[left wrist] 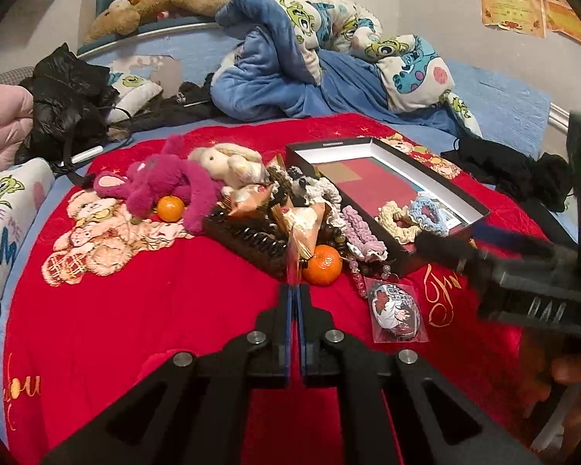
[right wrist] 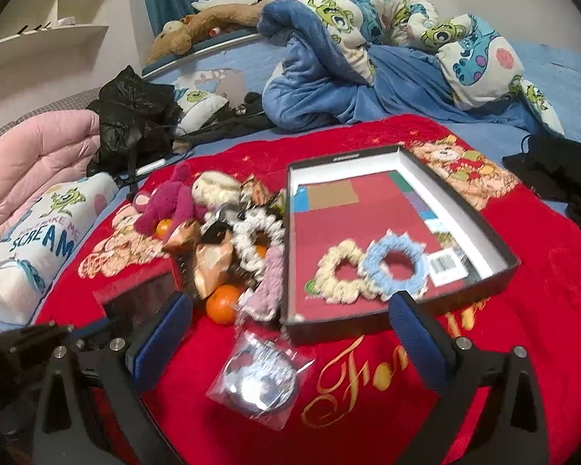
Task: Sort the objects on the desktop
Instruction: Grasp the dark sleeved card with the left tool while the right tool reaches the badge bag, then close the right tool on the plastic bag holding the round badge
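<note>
Left tongs (left wrist: 295,294) clenched, apparently empty; right tongs (right wrist: 290,333) spread wide above bagged round badge (right wrist: 260,381). Cream knitted scrunchie (right wrist: 339,271), pale blue scrunchie (right wrist: 397,267) inside black shallow cardboard box (right wrist: 484,209). Risk: slippery bag slides from pads; nearby orange tangerine (right wrist: 222,302) rolls if nudged.

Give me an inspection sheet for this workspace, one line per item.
Surface: red blanket over a bed.
Job's things: black box holding cream scrunchie and blue scrunchie.
Clutter: pile left of box: pink plush, two oranges, bagged badge.
Grippers: left gripper shut, empty; right gripper open, empty.
Cables: nothing seen.
Surroundings: blue duvet, wall certificates.
</note>
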A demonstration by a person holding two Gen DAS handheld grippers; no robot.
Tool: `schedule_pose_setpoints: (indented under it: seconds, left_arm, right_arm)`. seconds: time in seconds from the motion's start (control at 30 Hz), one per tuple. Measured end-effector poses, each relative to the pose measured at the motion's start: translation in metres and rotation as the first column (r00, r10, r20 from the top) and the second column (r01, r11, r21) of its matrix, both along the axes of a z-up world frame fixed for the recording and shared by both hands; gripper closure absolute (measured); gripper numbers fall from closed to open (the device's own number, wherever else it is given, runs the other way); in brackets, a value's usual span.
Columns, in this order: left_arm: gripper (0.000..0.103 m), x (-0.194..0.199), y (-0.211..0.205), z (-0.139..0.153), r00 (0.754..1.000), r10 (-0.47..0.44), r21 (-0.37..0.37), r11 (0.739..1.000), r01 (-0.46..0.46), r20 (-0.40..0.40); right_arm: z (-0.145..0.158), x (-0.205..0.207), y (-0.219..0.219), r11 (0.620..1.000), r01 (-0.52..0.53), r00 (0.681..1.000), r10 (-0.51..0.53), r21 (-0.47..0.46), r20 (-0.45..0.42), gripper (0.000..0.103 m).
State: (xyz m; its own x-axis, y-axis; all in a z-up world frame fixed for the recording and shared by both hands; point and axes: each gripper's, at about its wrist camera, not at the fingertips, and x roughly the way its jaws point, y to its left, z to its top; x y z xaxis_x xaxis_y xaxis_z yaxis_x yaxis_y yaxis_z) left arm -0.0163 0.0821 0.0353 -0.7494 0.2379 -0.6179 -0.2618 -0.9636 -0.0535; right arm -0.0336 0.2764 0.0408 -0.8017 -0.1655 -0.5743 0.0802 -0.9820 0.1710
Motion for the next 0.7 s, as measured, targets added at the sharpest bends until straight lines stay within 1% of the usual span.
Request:
schedule_pose_setpoints:
  seconds: [0.1, 0.23, 0.33, 0.43, 0.5, 0.57, 0.6, 0.7]
  left_arm:
    - [0.100, 0.005, -0.006, 0.001, 1.000, 0.002, 0.003, 1.000, -0.002, -0.003]
    - [0.100, 0.006, -0.012, -0.002, 1.000, 0.011, -0.003, 1.000, -0.011, -0.003]
    - [0.100, 0.005, -0.015, -0.005, 1.000, 0.006, 0.010, 1.000, -0.006, 0.005]
    - [0.100, 0.004, -0.014, -0.006, 1.000, 0.005, -0.001, 1.000, -0.005, 0.002]
    - [0.100, 0.004, -0.013, -0.007, 1.000, -0.001, 0.008, 1.000, 0.001, 0.005]
    - [0.100, 0.004, -0.012, -0.007, 1.000, -0.003, 0.008, 1.000, 0.003, 0.005]
    - [0.100, 0.004, -0.011, -0.008, 1.000, -0.005, 0.004, 1.000, 0.005, 0.005]
    - [0.100, 0.003, -0.007, -0.009, 1.000, -0.011, 0.006, 1.000, 0.011, 0.010]
  right_arm:
    - [-0.010, 0.005, -0.011, 1.000, -0.028, 0.999, 0.028, 0.001, 0.033, 0.000]
    - [-0.024, 0.005, -0.028, 0.997, -0.057, 0.995, 0.053, 0.043, 0.085, 0.002]
    - [-0.034, -0.001, -0.034, 0.997, -0.051, 0.990, 0.042, 0.060, 0.132, 0.007]
    - [-0.048, -0.009, -0.032, 0.999, -0.028, 0.979, 0.020, 0.040, 0.204, 0.009]
    - [-0.057, -0.013, -0.031, 0.999, -0.014, 0.968, 0.002, 0.043, 0.249, 0.009]
    - [-0.070, -0.019, -0.031, 0.999, -0.009, 0.952, -0.005, 0.046, 0.305, 0.009]
    - [-0.075, -0.021, -0.033, 0.998, -0.009, 0.947, -0.010, 0.060, 0.322, 0.009]
    - [-0.079, -0.021, -0.044, 0.989, -0.011, 0.948, -0.036, 0.145, 0.315, 0.007]
